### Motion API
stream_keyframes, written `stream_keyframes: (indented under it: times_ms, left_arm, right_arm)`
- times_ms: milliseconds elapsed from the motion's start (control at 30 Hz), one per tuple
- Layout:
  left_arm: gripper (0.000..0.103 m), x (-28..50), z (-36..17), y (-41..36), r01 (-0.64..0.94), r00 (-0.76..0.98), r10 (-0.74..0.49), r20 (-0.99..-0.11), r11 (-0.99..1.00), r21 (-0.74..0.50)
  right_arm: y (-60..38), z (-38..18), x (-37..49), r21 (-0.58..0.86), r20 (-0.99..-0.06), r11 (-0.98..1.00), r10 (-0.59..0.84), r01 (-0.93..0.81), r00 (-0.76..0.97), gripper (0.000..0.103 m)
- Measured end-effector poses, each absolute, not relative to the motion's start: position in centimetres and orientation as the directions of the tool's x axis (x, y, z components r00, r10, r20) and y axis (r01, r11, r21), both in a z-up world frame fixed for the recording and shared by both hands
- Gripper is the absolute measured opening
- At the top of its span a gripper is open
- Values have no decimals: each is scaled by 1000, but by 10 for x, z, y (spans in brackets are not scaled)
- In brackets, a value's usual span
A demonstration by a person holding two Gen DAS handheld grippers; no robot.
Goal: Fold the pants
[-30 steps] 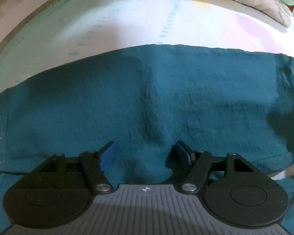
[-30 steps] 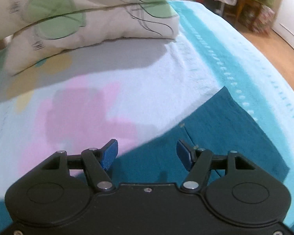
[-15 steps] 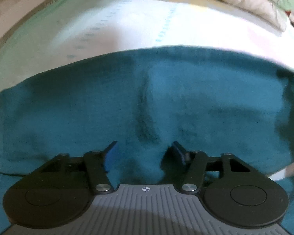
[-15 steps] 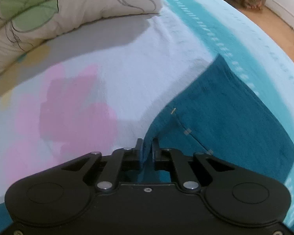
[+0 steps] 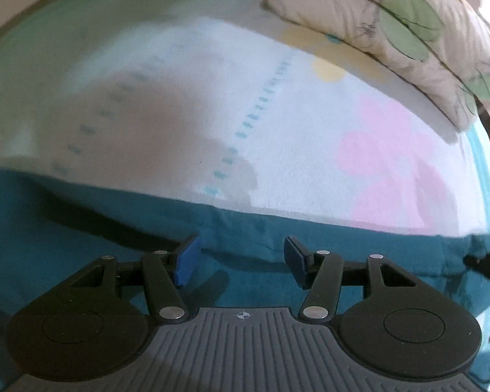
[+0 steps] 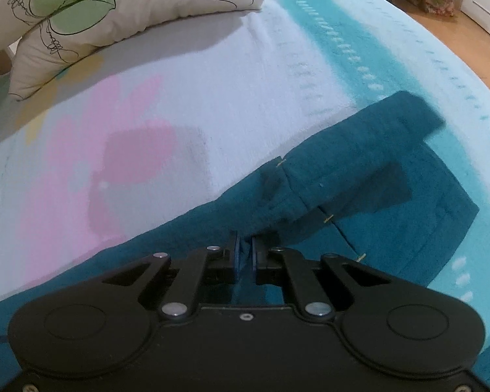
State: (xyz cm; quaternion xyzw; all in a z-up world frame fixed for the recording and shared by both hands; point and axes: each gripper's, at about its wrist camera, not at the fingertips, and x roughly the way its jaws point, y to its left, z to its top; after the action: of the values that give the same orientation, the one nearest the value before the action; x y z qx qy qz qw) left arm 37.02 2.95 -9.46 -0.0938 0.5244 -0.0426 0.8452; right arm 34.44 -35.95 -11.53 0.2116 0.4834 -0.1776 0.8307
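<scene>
The teal pants (image 5: 81,228) lie spread across a bed. In the left wrist view my left gripper (image 5: 241,256) is open, its blue pads just above the pants near their far edge, holding nothing. In the right wrist view my right gripper (image 6: 244,254) is shut on a pinch of the pants (image 6: 359,189) near their edge, and the cloth beyond it is lifted and creased, with small yellow stitches showing. The tip of the right gripper shows at the right edge of the left wrist view (image 5: 486,264).
The bed sheet (image 5: 310,137) is white with pink and yellow flowers and a turquoise border (image 6: 352,45). A cream pillow with green leaves (image 6: 98,3) lies at the head of the bed. Wooden floor (image 6: 467,39) is past the bed's right side.
My right gripper closed on the pants' edge and has lifted and pulled the cloth. My left gripper moved forward toward the pants' far edge and stays open.
</scene>
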Motion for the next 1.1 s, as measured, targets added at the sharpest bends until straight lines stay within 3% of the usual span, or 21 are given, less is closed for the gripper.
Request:
stream_keyframes:
  times_ms: [767, 800, 833, 867, 1100]
  left_arm:
    - [54, 400, -136, 40, -254, 412, -246, -877, 893, -370]
    - [49, 401, -135, 40, -264, 423, -240, -873, 890, -373]
    - [24, 402, -135, 39, -273, 429, -230, -874, 889, -368]
    - [8, 404, -133, 38, -273, 425, -231, -875, 889, -367]
    - [6, 369, -67, 20, -119, 534, -159, -830, 958, -260]
  right_arm:
    - [-364, -114, 341, 197, -867, 863, -69, 466, 493, 11]
    - [-364, -115, 341, 196, -869, 863, -68, 466, 491, 11]
    - [-364, -115, 340, 197, -869, 862, -66, 467, 490, 11]
    - [-363, -114, 338, 206, -867, 860, -61, 466, 495, 11]
    - [-361, -74, 300, 264, -819, 849, -53, 458, 571, 11]
